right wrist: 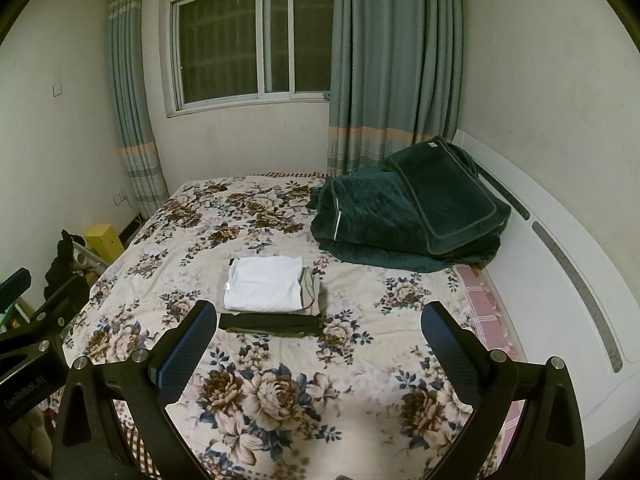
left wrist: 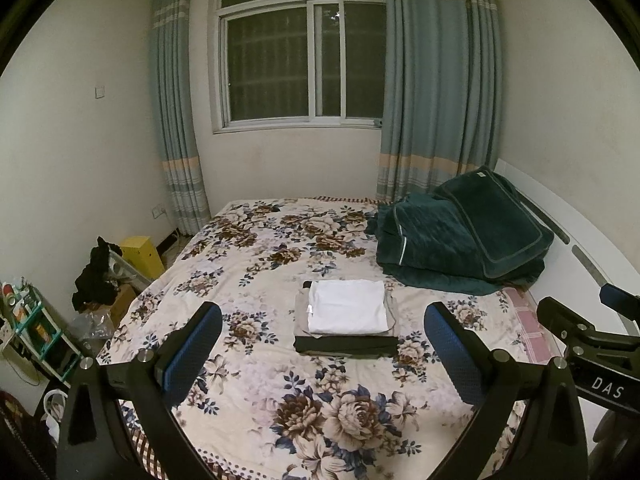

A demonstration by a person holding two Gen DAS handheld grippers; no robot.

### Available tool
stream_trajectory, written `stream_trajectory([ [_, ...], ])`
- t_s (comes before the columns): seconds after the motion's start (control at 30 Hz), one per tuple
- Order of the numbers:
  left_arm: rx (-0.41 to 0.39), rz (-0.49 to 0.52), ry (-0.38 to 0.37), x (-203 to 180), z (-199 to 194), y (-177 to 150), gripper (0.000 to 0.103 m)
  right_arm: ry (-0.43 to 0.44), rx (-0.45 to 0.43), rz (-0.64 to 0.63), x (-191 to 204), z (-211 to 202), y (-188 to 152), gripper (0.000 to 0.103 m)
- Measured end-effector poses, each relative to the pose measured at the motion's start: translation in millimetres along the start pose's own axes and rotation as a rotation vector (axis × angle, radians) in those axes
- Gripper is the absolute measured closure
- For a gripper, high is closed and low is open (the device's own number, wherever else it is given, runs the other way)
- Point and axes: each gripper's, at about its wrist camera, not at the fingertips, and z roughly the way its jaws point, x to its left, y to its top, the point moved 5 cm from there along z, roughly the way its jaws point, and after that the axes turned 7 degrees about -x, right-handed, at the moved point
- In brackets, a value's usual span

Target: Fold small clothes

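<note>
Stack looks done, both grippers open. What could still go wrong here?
1. The folded white garment sits atop a beige layer and a dark one; the stack rests on the soft floral bedspread, so a nudge could skew it.
2. The open left hand-held gripper and right hand-held gripper hover close; a careless pass might snag the top layer.

Cream bedsheet (left wrist: pixel 256 272) with brown and navy roses; folded white shirt (left wrist: pixel 347 306) over beige and black garments — dark green velvet quilt (right wrist: pixel 384 220), teal curtains (right wrist: pixel 396 72) banded peach, yellow box (left wrist: pixel 142 255).
</note>
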Motion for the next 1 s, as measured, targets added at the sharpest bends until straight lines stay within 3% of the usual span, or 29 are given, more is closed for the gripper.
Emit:
stream_trajectory([
  [1.0, 0.004, -0.004, 0.007, -1.3, -2.1, -4.0, 0.000, -0.010, -0.003, 0.008, 0.5, -5.6, -7.2, 0.000],
])
